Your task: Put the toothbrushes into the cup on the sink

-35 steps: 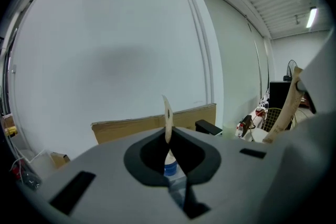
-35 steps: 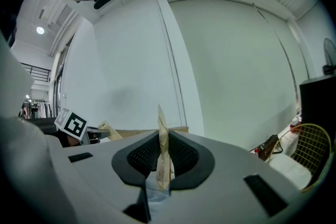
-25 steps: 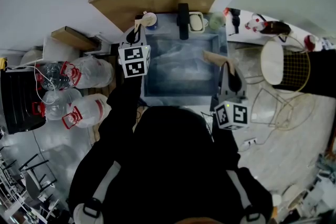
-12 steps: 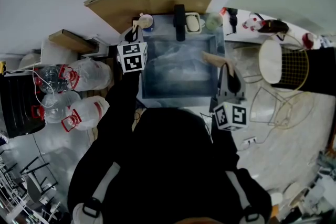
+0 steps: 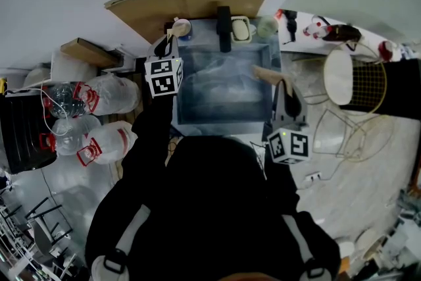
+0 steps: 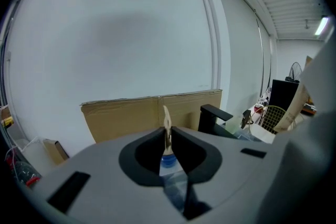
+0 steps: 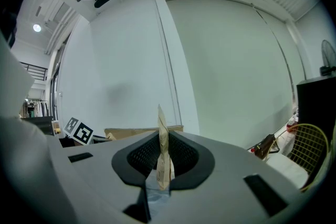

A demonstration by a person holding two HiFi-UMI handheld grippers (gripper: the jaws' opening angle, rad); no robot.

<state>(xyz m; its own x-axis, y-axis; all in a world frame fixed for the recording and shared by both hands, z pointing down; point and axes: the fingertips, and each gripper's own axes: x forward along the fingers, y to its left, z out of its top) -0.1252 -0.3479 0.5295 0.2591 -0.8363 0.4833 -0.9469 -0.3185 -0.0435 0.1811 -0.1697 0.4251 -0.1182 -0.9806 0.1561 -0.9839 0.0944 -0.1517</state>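
Note:
Below me is the steel sink (image 5: 223, 123) with a black faucet (image 5: 224, 26) at its back. The cup (image 5: 182, 27), white-rimmed with blue inside, stands on the back left corner. My left gripper (image 5: 168, 39) hovers just left of the cup, shut on a thin beige toothbrush (image 5: 172, 32). In the left gripper view the toothbrush (image 6: 167, 124) stands upright in the left gripper (image 6: 167, 136), with the blue cup (image 6: 167, 161) showing below. My right gripper (image 5: 284, 85) is at the sink's right rim, shut on a paper-wrapped toothbrush (image 5: 266, 72). The right gripper (image 7: 163, 141) pinches that wrapped toothbrush (image 7: 164, 162).
A cardboard sheet (image 5: 191, 0) leans behind the sink. A soap dish (image 5: 241, 28) and a green cup (image 5: 267, 26) stand right of the faucet. Water jugs (image 5: 99, 92) crowd the floor at left; a wire basket (image 5: 368, 85) and a white stool (image 5: 341, 77) stand at right.
Only the head view has drifted slightly. Both grippers keep their places and their grips.

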